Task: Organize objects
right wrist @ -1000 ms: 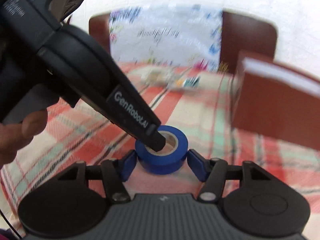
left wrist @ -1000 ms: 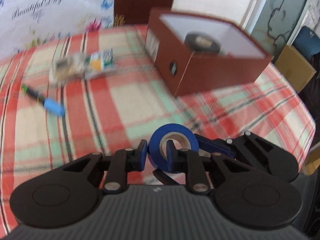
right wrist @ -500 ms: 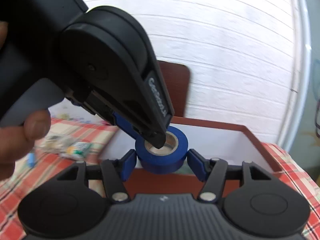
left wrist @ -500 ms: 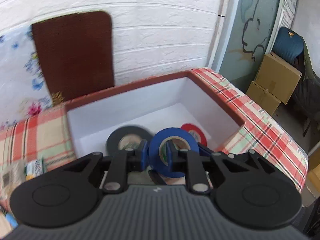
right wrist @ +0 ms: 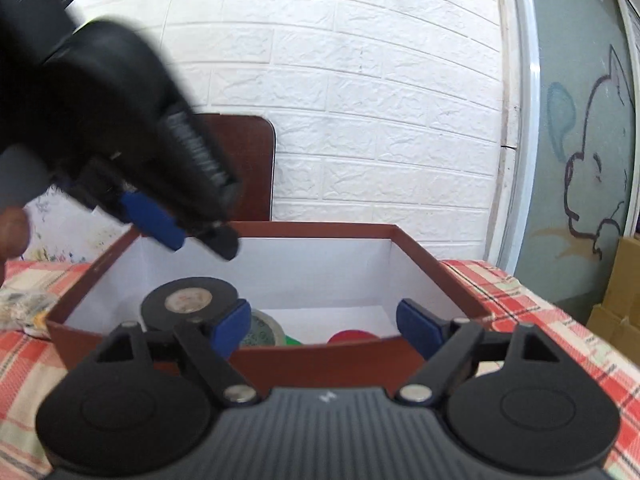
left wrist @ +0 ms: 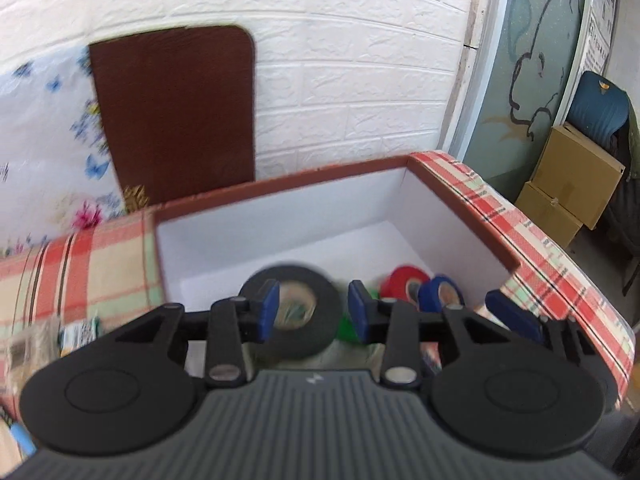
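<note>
The brown box (left wrist: 460,196) with a white inside stands on the plaid tablecloth. In it lie a black tape roll (left wrist: 316,280), a red roll (left wrist: 400,278), the blue roll (left wrist: 434,294) and something green (left wrist: 343,326). My left gripper (left wrist: 313,312) is open and empty above the box. My right gripper (right wrist: 323,326) is open and empty at the box's near wall (right wrist: 320,360). In the right wrist view the black roll (right wrist: 188,300), a whitish roll (right wrist: 262,334) and the red roll (right wrist: 352,336) show, and the left gripper (right wrist: 200,240) hangs over the box.
A brown chair back (left wrist: 176,112) and a flowered sheet (left wrist: 48,140) stand behind the table by a white brick wall. Small packets (left wrist: 76,330) lie left of the box. Cardboard boxes (left wrist: 568,188) and a blue chair (left wrist: 596,108) stand at the right.
Both grippers carried the blue roll from the table to above the box. They have opened and the roll now lies inside, by the red roll.
</note>
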`<state>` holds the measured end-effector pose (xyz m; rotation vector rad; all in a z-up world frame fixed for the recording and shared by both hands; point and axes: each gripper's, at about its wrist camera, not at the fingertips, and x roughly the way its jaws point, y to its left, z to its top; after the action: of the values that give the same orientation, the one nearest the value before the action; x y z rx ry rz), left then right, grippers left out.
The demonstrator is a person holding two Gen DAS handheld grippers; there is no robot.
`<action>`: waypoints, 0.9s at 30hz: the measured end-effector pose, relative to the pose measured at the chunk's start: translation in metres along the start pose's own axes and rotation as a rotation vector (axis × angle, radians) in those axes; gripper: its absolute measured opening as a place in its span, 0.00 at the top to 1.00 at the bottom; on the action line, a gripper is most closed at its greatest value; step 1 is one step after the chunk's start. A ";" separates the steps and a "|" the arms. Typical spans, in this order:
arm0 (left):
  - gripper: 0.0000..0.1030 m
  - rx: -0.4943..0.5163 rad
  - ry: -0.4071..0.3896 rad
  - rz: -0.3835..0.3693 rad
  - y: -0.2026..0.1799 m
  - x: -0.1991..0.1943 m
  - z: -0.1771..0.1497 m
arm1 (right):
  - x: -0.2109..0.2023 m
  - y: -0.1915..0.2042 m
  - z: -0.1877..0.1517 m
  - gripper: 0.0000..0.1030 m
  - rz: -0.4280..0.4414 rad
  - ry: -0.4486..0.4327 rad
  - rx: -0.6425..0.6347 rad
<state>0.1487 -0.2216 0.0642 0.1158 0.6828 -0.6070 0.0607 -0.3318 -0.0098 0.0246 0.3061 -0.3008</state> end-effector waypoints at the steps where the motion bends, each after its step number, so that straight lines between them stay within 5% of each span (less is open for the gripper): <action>1: 0.61 -0.015 0.000 -0.009 0.008 -0.008 -0.008 | 0.001 0.005 0.002 0.19 0.014 0.005 0.026; 6: 0.61 -0.093 -0.054 0.036 0.063 -0.057 -0.056 | -0.035 0.033 -0.003 0.20 0.096 -0.008 0.036; 11: 0.61 -0.237 0.017 0.232 0.150 -0.074 -0.119 | -0.062 0.086 -0.017 0.22 0.259 0.004 -0.105; 17: 0.61 -0.392 0.034 0.448 0.240 -0.082 -0.175 | -0.061 0.164 -0.038 0.42 0.494 0.135 -0.282; 22: 0.60 -0.346 -0.120 0.486 0.251 -0.082 -0.206 | -0.030 0.215 -0.043 0.51 0.580 0.250 -0.317; 27: 0.59 -0.342 -0.146 0.489 0.252 -0.082 -0.207 | 0.006 0.257 -0.036 0.52 0.616 0.288 -0.329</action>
<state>0.1248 0.0867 -0.0693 -0.0792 0.5795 -0.0243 0.1318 -0.0857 -0.0516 -0.1610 0.6111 0.3709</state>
